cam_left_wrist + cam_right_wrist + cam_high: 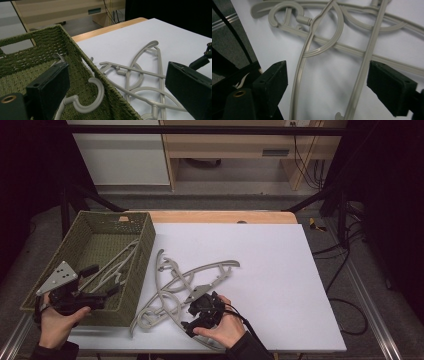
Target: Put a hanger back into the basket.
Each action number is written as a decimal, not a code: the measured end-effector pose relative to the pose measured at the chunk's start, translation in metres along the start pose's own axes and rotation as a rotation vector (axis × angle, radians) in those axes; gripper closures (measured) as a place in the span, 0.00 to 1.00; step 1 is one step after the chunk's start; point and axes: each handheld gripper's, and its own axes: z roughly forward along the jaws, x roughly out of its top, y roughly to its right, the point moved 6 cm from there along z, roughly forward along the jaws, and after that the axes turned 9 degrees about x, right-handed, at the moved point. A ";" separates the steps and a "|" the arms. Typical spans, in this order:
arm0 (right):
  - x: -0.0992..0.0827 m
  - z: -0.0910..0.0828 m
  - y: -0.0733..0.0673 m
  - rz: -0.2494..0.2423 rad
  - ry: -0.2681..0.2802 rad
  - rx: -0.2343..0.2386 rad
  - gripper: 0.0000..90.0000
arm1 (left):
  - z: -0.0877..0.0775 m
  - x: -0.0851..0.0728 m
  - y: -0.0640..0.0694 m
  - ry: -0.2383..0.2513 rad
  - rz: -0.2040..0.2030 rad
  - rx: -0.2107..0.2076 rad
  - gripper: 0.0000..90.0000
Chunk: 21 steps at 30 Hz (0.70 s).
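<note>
So there's a pile of grey plastic hangers [170,287] lying tangled on the white bench [270,270], just right of a green woven basket [137,270]. The right claw [192,312] sits over the near end of that pile, jaws spread wide. In the right gripper view two hanger bars run up between the jaws, not pinched by either one.

The left claw [100,285] hangs over the basket's near right corner, also wide open with nothing in it. One more hanger [87,100] lies inside the basket, its hook curling just beside the left jaw in the left gripper view.
</note>
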 end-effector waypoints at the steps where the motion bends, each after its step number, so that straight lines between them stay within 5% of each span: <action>1: -0.001 0.002 -0.001 0.010 -0.013 -0.004 0.23 | 0.000 0.000 0.000 0.000 0.001 0.001 0.06; 9: 0.000 0.022 -0.008 0.000 -0.092 0.051 0.34 | 0.000 0.000 0.000 -0.005 0.007 0.005 0.06; 21: -0.004 0.051 -0.017 0.013 -0.175 0.067 0.56 | 0.000 -0.001 0.000 -0.004 0.007 0.002 0.06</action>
